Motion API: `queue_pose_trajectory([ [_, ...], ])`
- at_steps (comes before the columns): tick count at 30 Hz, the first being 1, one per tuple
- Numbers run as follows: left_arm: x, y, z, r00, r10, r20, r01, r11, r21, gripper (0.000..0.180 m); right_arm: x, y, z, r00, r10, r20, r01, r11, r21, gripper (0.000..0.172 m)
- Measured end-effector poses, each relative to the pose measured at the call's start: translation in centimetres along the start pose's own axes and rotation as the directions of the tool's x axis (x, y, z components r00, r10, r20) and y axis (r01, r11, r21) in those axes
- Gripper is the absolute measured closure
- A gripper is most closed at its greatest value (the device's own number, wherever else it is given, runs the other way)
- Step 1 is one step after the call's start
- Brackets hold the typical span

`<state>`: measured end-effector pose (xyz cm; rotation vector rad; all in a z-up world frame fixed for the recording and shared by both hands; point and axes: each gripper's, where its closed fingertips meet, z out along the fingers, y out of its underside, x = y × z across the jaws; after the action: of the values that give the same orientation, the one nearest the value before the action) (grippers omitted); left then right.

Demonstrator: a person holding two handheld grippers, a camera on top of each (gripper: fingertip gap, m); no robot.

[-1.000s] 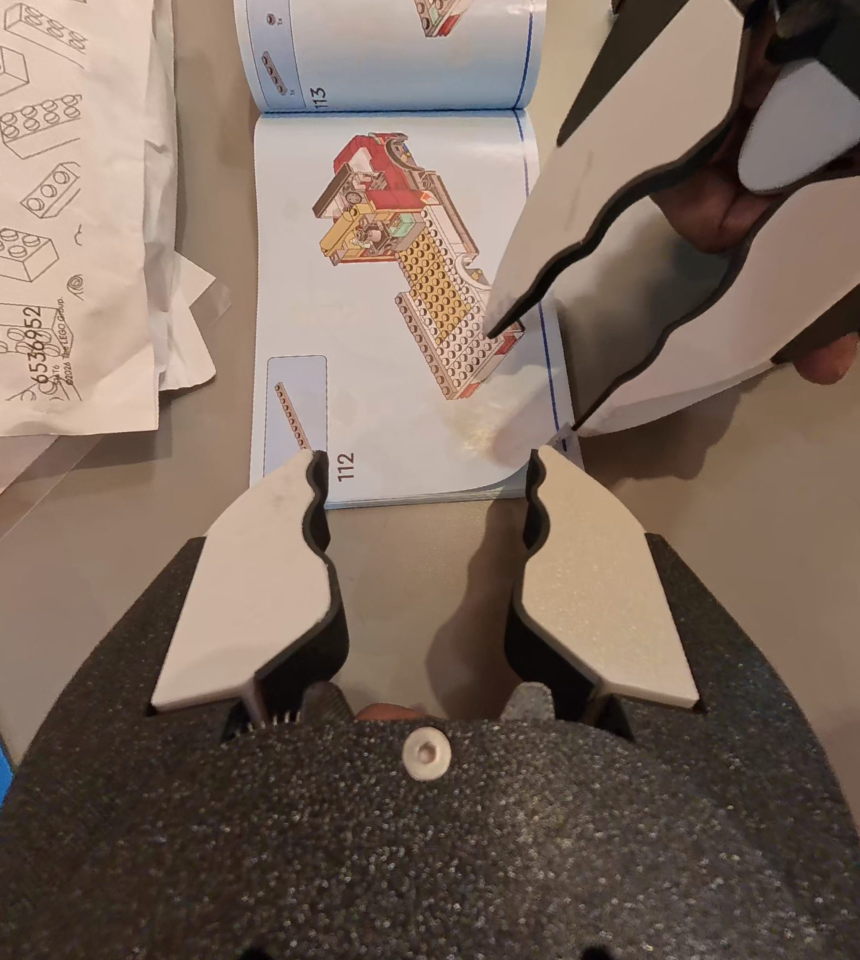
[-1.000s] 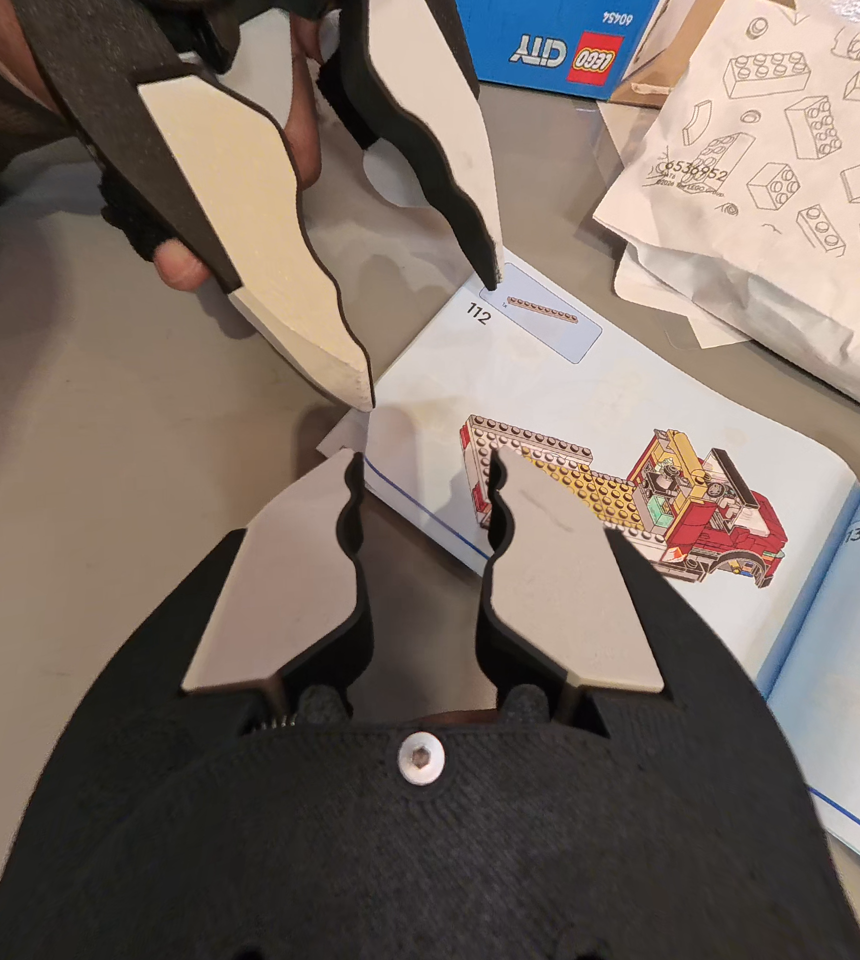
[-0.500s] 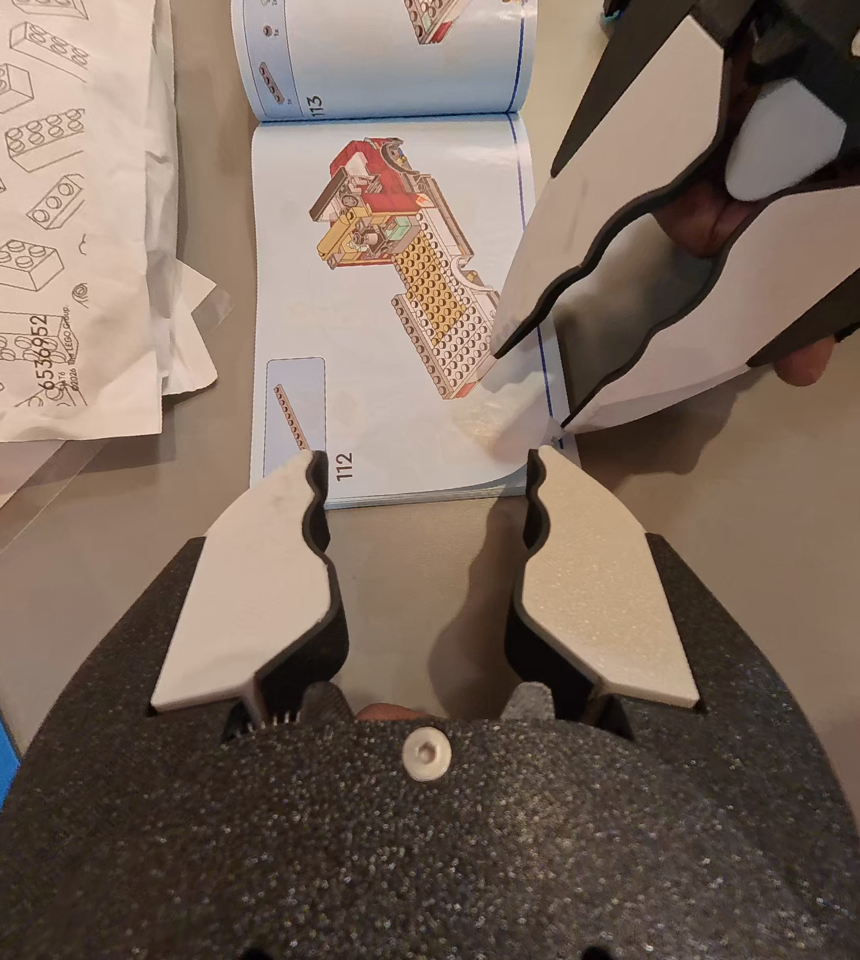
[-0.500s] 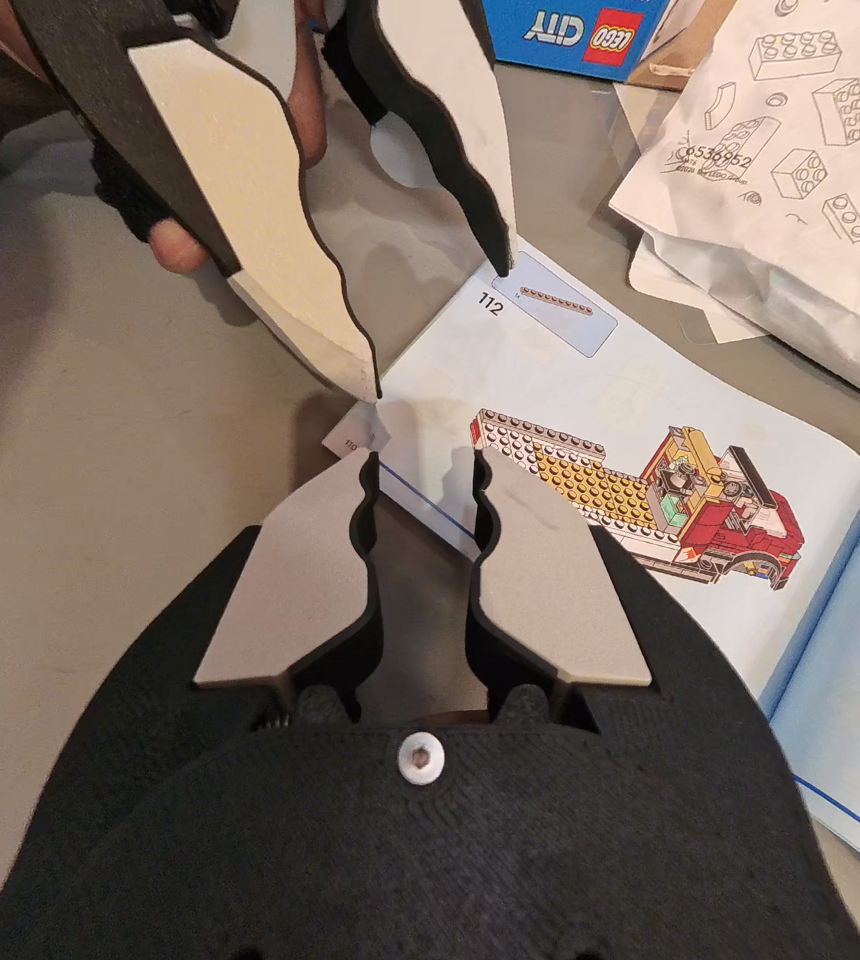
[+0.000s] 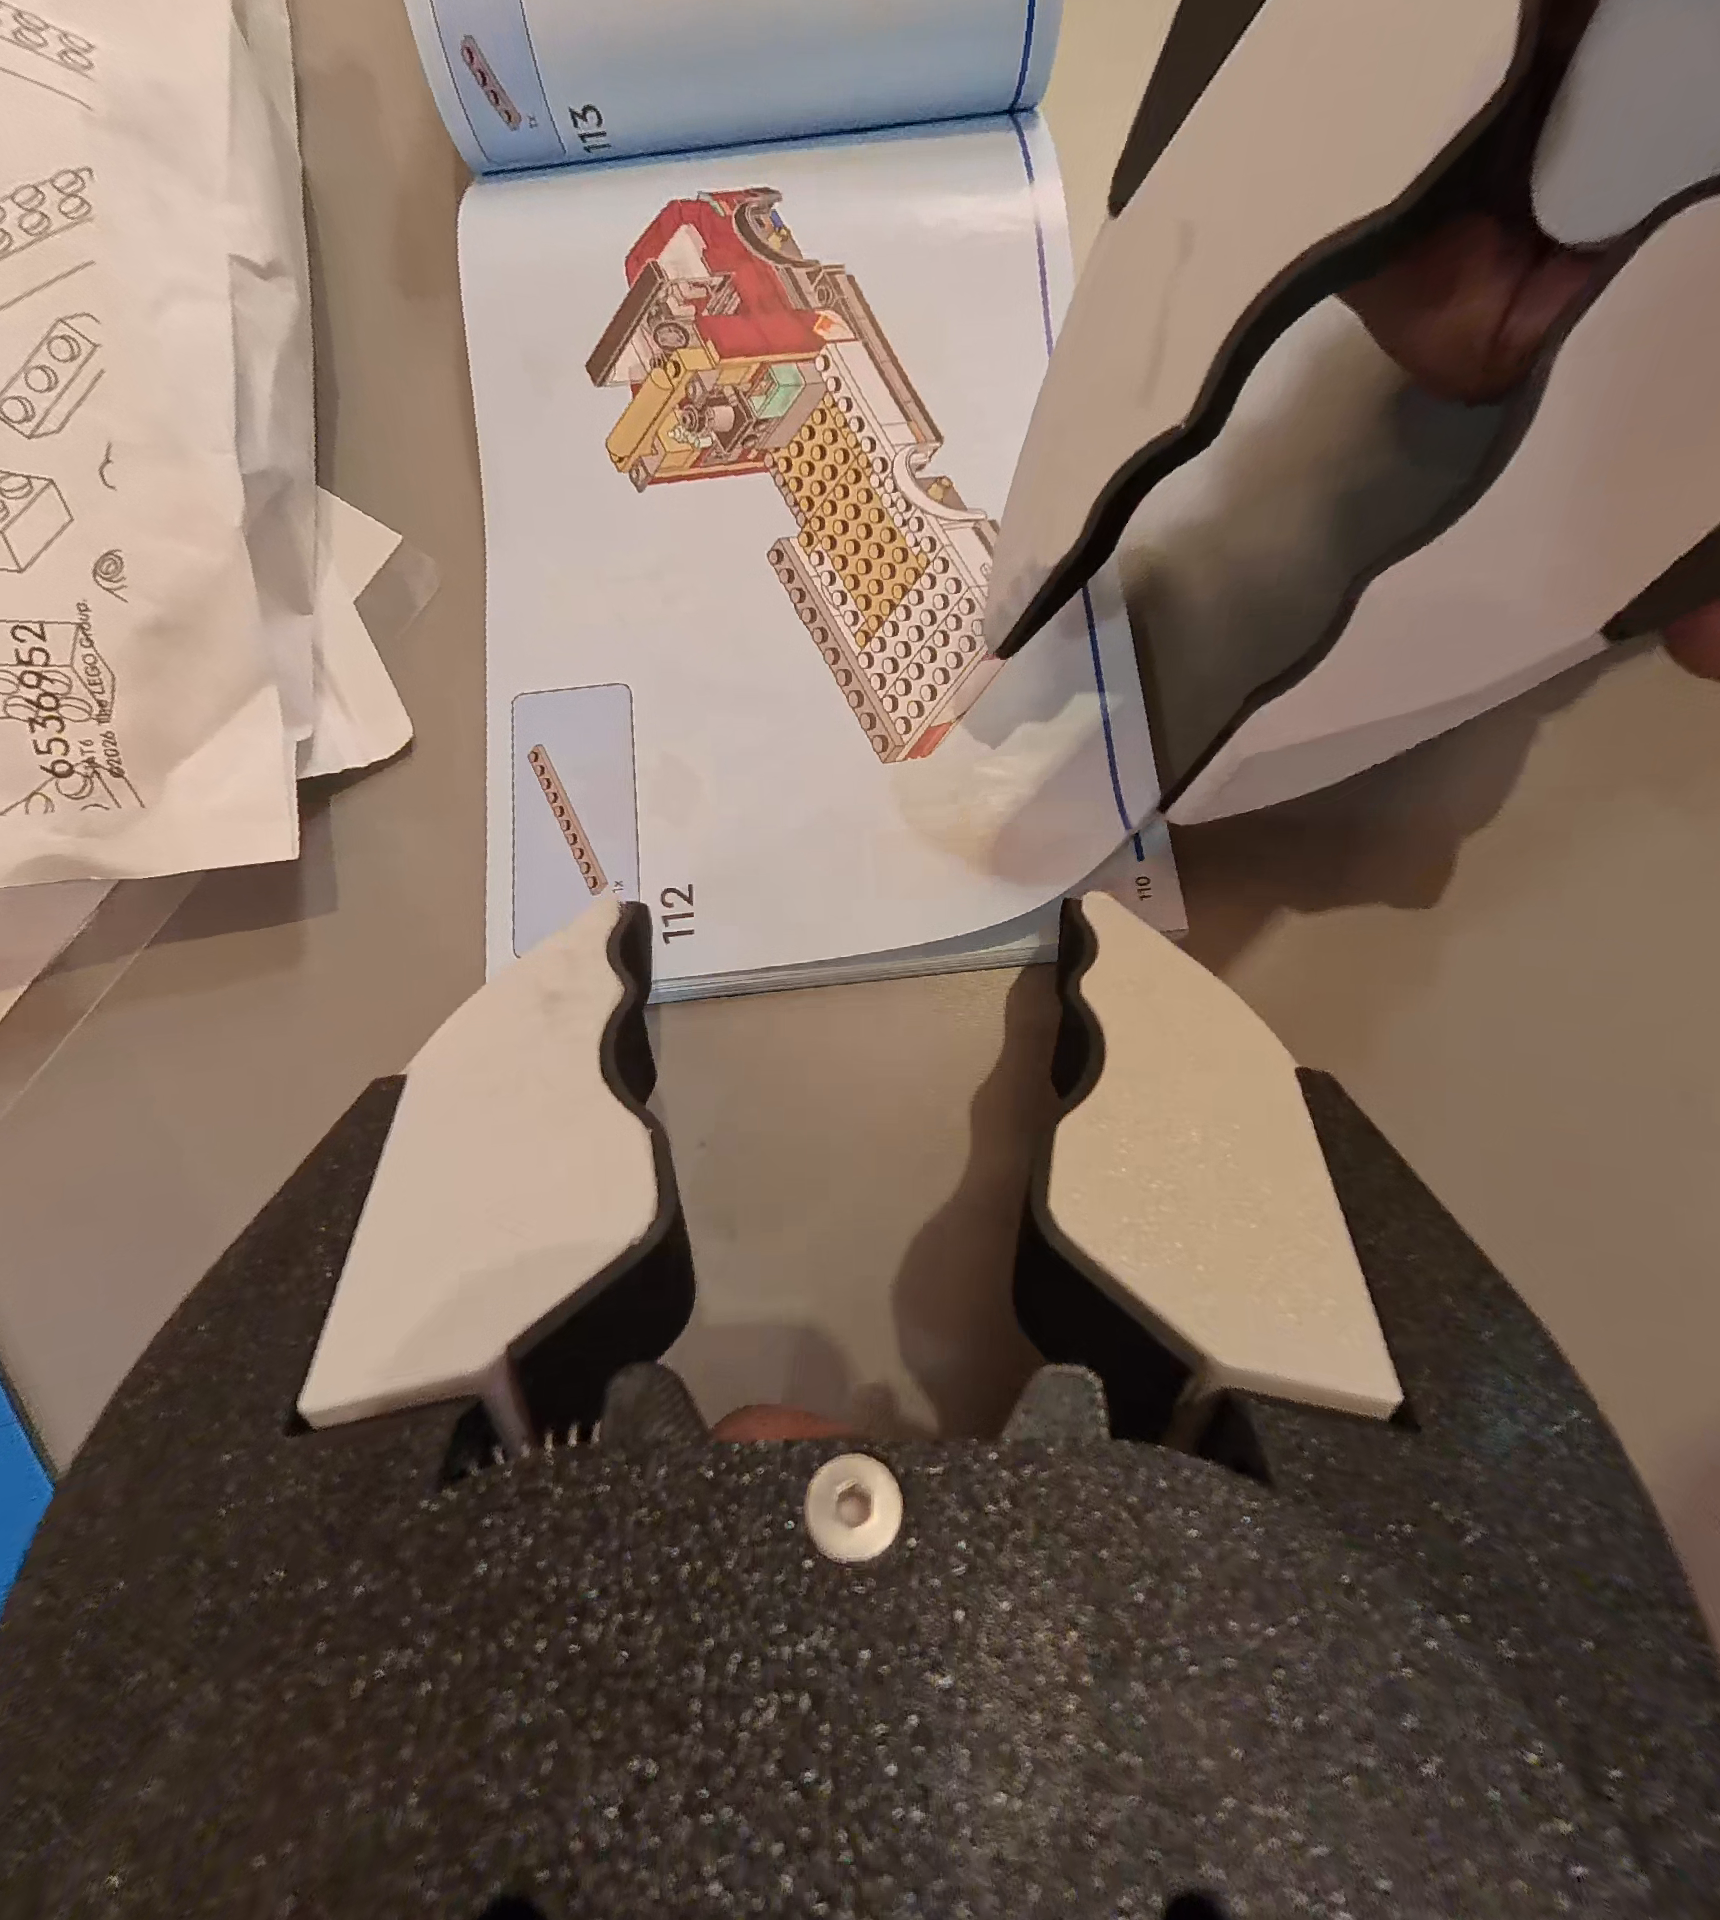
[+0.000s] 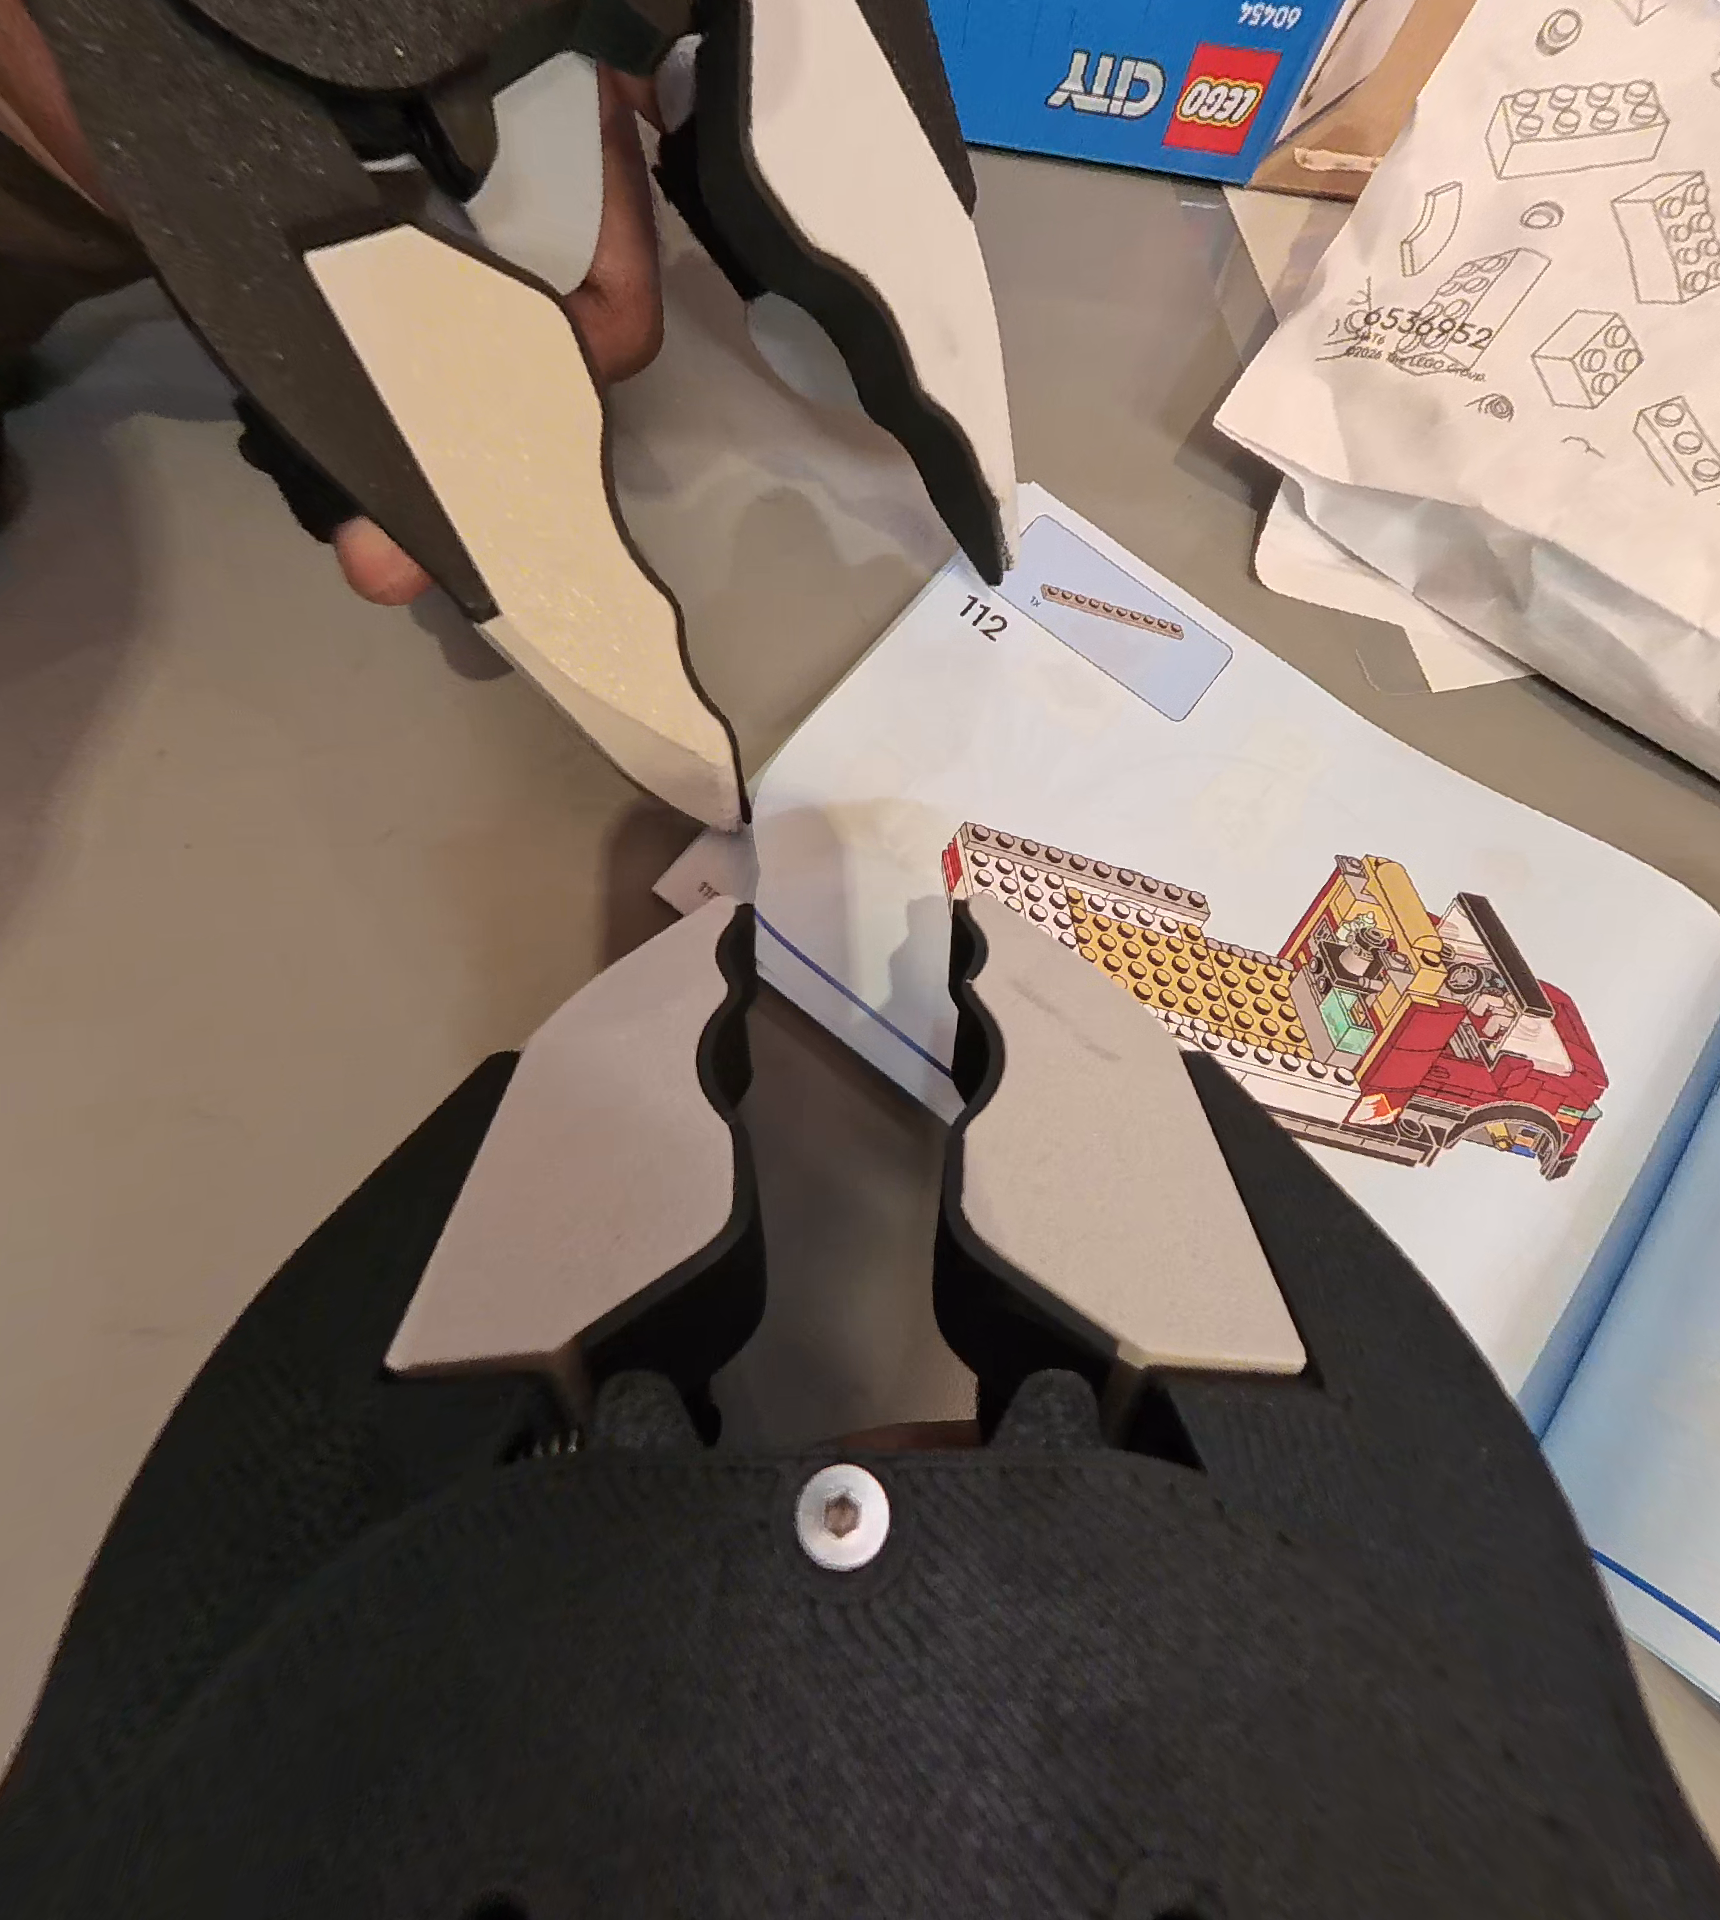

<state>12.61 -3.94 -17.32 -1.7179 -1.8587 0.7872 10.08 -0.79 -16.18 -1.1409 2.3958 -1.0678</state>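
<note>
Left jaws: the left gripper (image 5: 851,914) stands wide open with nothing between its two fingers; bare table (image 5: 835,1143) shows in the gap.
Ahead of the left jaws: the near edge of an open booklet (image 5: 731,623) lies just past the fingertips; the left tip overlaps the page's near corner by a small grey panel, the right tip sits beside the lifted corner of the top page (image 5: 1074,790).
Right jaws: the right gripper (image 6: 851,920) is partly open, its fingers astride the edge of the booklet (image 6: 1095,790); a gap shows on both sides and neither pad presses on the paper.
Page corner: curled up off the stack between the two grippers, so a lower page's corner (image 6: 705,883) peeps out; whether the right gripper's lower tip touches it I cannot tell.
Page picture: a drawing of a red and yellow truck (image 6: 1355,997) lies just right of the right jaws.
Left of the left jaws: a white paper bag (image 5: 56,364) printed with brick outlines, apart from the booklet.
Farther off: a blue box (image 6: 1126,73) beyond the bag, and a hand (image 6: 617,291) behind the left gripper.
</note>
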Motion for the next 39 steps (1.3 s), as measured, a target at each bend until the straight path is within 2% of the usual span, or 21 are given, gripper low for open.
queue_pose_trajectory([
  [14, -0.1, 0.3, 0.1, 1.000, 0.005, 0.011, -0.005, 1.000, -0.017, 0.105, -0.6, 0.1, 0.0, 0.999, -0.043, 0.004, 0.043, 0.999, -0.005, 0.131],
  [23, -0.5, -0.4, 0.0, 1.000, -0.022, 0.021, 0.021, 1.000, 0.020, 0.105, -0.8, 0.1, 0.3, 0.999, -0.051, 0.006, 0.051, 0.999, -0.010, 0.132],
  [28, -0.6, -1.0, -0.2, 0.999, -0.038, 0.022, 0.037, 0.998, 0.053, 0.105, -0.8, 0.1, 0.3, 0.999, -0.046, 0.005, 0.046, 0.999, -0.005, 0.143],
  [34, -0.8, -1.2, -0.3, 0.998, -0.051, 0.029, 0.049, 0.996, 0.069, 0.106, -1.0, -0.1, 0.3, 0.998, -0.060, 0.014, 0.060, 0.998, 0.009, 0.169],
  [39, -0.9, -0.9, -0.2, 0.998, -0.048, 0.039, 0.046, 0.998, 0.053, 0.106, -0.4, -0.3, -0.2, 1.000, -0.024, 0.008, 0.024, 0.999, 0.026, 0.172],
])
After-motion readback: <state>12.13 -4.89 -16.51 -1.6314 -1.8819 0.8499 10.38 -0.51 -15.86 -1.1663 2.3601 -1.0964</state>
